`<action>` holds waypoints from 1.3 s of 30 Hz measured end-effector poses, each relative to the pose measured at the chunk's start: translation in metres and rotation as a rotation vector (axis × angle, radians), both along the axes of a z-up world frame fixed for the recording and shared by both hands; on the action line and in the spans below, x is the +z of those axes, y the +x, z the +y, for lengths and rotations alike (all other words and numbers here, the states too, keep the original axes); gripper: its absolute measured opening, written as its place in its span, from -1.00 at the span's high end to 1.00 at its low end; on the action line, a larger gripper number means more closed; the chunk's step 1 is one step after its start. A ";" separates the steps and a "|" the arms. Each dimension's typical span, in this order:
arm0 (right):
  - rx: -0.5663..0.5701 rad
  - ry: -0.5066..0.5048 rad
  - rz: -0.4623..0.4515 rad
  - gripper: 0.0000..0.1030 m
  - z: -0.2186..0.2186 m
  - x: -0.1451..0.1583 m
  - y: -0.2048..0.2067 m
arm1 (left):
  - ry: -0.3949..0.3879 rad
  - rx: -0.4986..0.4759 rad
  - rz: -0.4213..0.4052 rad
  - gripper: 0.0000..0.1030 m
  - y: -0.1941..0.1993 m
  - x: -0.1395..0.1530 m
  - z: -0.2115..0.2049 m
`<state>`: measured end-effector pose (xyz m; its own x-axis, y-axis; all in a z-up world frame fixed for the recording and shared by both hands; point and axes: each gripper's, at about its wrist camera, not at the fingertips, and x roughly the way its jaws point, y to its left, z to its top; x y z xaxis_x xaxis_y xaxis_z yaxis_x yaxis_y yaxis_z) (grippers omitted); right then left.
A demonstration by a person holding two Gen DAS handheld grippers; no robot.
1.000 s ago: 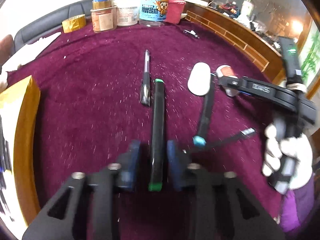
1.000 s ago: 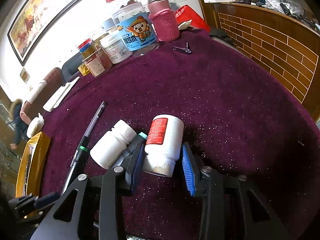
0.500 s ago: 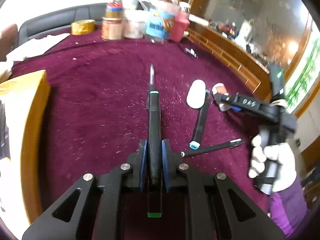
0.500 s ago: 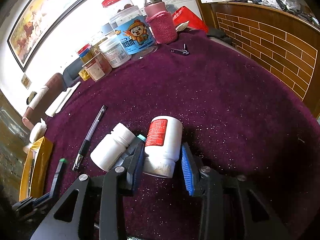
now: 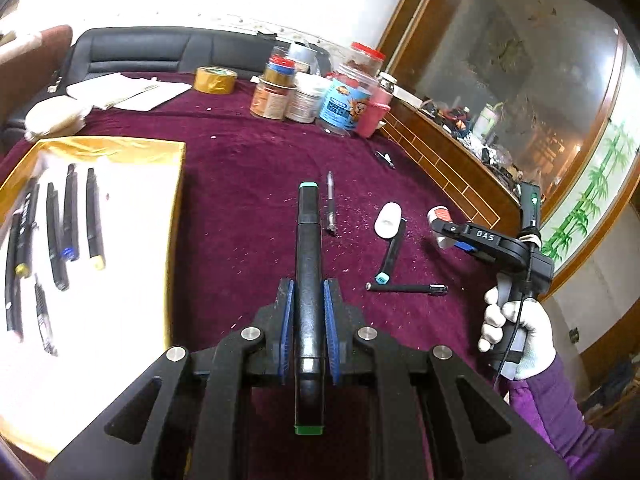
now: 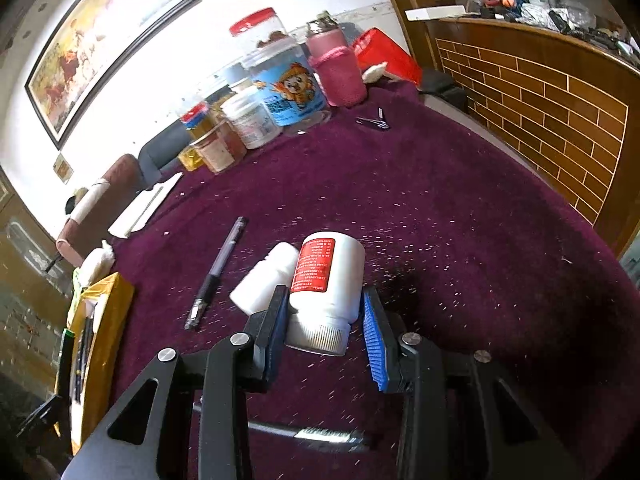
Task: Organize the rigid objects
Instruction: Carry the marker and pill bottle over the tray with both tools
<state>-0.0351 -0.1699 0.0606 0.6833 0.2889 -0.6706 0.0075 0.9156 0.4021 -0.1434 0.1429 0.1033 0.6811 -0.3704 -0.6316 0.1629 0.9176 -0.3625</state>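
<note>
1. We see two grippers. Our left gripper [image 5: 308, 312] has its jaws clamped on one black marker [image 5: 308, 256] with a green cap at each end, held above the surface. Those jaws have just been closing on it.
2. Our right gripper [image 6: 326, 320] has its jaws around one white bottle with a red label [image 6: 328, 276]; the left pad touches it, but we cannot tell whether the right pad does.
3. A second white bottle [image 6: 264, 276] lies just beside it.
4. Loose on the surface: two more dark markers [image 5: 392, 252] and one clear pen [image 5: 331, 208].
5. A gold-edged tray [image 5: 174, 216] to the left holds about six markers [image 5: 94, 220]; glare blurs them.
6. The surface [image 6: 460, 208] is covered in maroon cloth flecked with white specks.
7. Farther off stand several jars [image 6: 288, 92] and one tape roll [image 5: 215, 79].
8. Behind: a framed painting [image 6: 100, 40] and brick-patterned wood panelling [image 6: 540, 108].
</note>
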 end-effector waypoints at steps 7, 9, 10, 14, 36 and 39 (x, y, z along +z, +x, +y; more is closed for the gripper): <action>0.066 0.000 -0.032 0.38 0.026 0.017 -0.018 | -0.019 0.055 0.002 0.77 -0.022 0.001 0.026; 0.100 0.005 -0.038 0.38 0.038 0.021 -0.023 | -0.020 0.075 0.000 0.77 -0.026 0.001 0.033; 0.114 0.008 -0.039 0.38 0.043 0.022 -0.024 | -0.019 0.085 -0.002 0.77 -0.028 0.001 0.036; 0.197 0.023 -0.045 0.38 0.074 0.030 -0.032 | -0.025 0.129 -0.002 0.76 -0.034 -0.001 0.051; 0.643 -0.002 0.039 0.38 0.275 0.027 -0.047 | -0.110 0.334 0.137 0.76 -0.029 -0.054 0.131; 0.668 -0.032 0.056 0.38 0.298 0.021 -0.045 | -0.119 0.328 0.160 0.76 -0.026 -0.061 0.134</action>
